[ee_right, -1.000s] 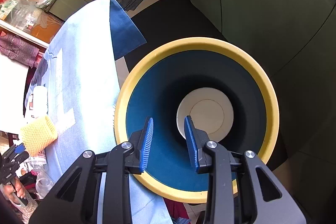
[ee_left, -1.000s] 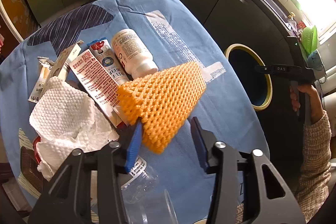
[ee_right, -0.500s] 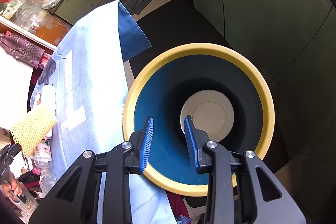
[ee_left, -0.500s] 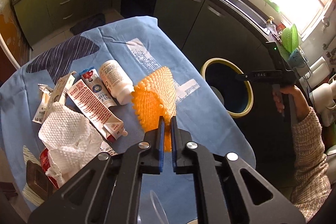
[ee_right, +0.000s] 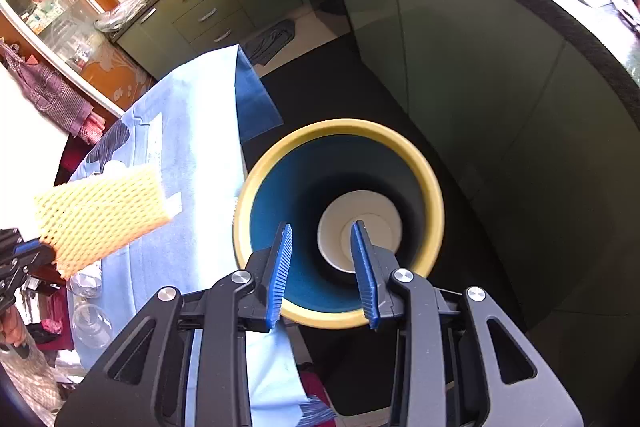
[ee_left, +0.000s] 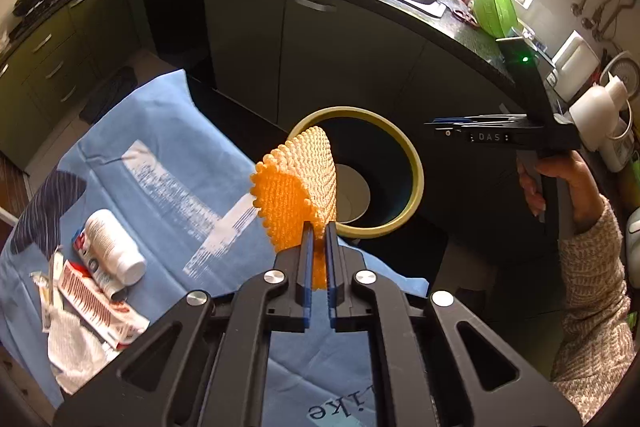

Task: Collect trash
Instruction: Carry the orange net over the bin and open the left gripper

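Jaws on my left gripper (ee_left: pixel 318 263) are clenched tight on the orange net (ee_left: pixel 298 183), pinching it by its bottom edge. My right gripper (ee_right: pixel 324 267) has its jaws parted with nothing between them, and it hangs over the bin (ee_right: pixel 434 203).

In the left view the net sticks up in the middle of the frame, off the table (ee_left: pixel 168 147), and its top edge covers part of the bin's yellow rim. The bin stands on the floor just past the table's edge, and I can see its pale bottom. In the right view the net is at the left edge, well apart from the bin.

I think my job now is to carry the net over the bin and drop it in. To do it well, I should keep my pinch tight the whole way, because the net is light and floppy and could slip or swing. I should bring it right over the middle of the bin before I let go, not just over the rim. My right gripper is in the way there, so I should pull it aside first. Then I open wide and give the net a moment to fall.

More trash waits at the lower left of the left view: a white bottle (ee_left: pixel 114 247), a red box (ee_left: pixel 96 303) and a paper towel (ee_left: pixel 74 351).
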`<state>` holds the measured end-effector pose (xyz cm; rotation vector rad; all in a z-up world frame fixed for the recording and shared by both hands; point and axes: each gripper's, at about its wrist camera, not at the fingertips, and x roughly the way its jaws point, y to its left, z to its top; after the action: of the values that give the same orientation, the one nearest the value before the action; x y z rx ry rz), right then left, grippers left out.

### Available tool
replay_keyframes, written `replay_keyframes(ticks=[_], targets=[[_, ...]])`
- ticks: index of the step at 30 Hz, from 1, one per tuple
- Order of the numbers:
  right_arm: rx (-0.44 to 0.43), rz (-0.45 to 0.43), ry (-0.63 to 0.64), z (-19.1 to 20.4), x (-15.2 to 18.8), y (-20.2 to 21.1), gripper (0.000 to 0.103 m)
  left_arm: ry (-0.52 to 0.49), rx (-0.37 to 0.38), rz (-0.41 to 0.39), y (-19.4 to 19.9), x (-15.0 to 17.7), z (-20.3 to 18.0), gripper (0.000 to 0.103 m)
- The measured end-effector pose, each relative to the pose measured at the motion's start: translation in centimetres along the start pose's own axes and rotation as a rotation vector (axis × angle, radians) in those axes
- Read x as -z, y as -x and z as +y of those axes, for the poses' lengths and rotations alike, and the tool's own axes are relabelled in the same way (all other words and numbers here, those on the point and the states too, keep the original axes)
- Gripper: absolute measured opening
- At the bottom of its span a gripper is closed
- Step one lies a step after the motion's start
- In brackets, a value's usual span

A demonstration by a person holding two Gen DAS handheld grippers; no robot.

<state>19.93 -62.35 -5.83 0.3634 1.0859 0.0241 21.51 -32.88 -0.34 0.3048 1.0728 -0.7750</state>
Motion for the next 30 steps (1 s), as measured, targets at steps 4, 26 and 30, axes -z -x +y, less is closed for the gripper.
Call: replay_keyframes(ticks=[4,26,30], targets=[[0.028,-0.027,-0.006,-1.8,1.4,1.9,0.031,-0.043,-0.01,0.082,-5.4,-2.8,-2.8,0.006],[0.023,0.023,0.039,-1.9,3.6,1.0,0.037,0.022,-0.006,-0.027,-0.6,-0.7,-0.4,0.062],[-0.012,0.043,0.126,2.9,3.0,0.2,0.037,0.097,-0.07,-0.102,6.0,3.5,3.6,0.068]])
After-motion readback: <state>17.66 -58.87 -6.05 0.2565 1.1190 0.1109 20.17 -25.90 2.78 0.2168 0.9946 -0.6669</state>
